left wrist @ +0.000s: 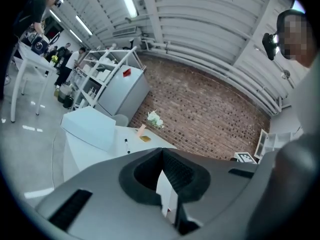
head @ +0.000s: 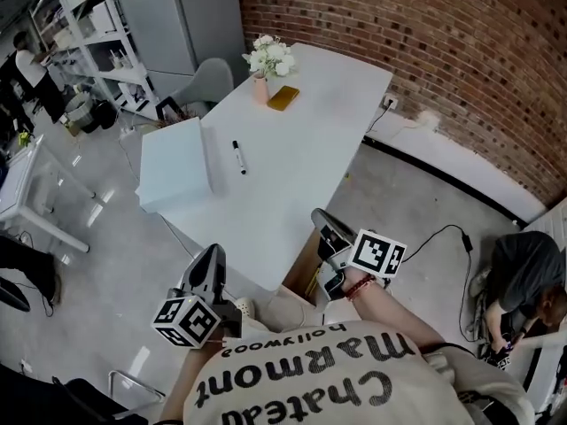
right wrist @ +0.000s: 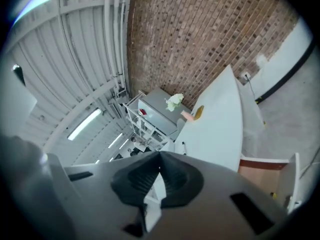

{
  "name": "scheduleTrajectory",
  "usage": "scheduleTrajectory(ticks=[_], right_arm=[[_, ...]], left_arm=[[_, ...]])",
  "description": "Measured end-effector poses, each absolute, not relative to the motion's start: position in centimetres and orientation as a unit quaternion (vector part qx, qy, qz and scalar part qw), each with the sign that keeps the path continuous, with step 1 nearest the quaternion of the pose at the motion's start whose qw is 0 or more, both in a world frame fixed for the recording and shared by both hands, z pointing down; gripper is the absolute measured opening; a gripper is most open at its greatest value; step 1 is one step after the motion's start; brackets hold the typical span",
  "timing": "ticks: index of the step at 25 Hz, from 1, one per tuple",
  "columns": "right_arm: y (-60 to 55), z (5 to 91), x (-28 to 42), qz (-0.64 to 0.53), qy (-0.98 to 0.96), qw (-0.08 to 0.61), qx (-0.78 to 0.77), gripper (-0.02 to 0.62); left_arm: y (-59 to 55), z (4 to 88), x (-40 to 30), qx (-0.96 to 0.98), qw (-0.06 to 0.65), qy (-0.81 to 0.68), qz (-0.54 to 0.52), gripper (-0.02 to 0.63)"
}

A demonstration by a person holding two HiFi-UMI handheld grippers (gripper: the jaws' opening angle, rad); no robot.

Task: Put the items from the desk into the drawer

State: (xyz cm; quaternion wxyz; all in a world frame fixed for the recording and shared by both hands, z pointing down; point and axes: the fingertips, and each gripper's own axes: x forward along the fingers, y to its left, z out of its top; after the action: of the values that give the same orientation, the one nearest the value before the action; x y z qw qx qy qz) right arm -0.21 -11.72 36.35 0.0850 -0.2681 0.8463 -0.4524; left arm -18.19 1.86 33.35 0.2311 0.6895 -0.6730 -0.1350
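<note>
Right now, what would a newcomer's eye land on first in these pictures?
The long white desk beside the brick wall draws the eye: white flowers and a flat yellow item at its far end, a black marker mid-desk, a pale box at its left edge. Close in, the left gripper and right gripper hang near the desk's near corner, jaws together and empty.

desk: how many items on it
4: white box at its left edge, marker beside it, flower vase at the far end, yellow item by the vase. Box may hide more.
</note>
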Motion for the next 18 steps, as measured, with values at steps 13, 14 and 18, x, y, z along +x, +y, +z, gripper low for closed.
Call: scheduleTrajectory(ticks=[13,14,18], right_arm=[[-16.2,36.3,-12.3,-0.438,0.842,0.077,-0.305,0.003],[-16.6,36.3,-13.1,-0.438,0.84,0.077,-0.311,0.003],[-18.1,36.5,-15.9,-0.432,0.835,0.069,-0.335,0.003]], left_arm=[[-5.8,32.4,-31.2,0.717,0.241,-0.64,-0.133,0.002],[-6.5,32.3,-32.1,0.72,0.242,-0.636,-0.132,0.002],[-8.7,32.2,-35.4,0.732,0.249,-0.621,-0.125,0.002]])
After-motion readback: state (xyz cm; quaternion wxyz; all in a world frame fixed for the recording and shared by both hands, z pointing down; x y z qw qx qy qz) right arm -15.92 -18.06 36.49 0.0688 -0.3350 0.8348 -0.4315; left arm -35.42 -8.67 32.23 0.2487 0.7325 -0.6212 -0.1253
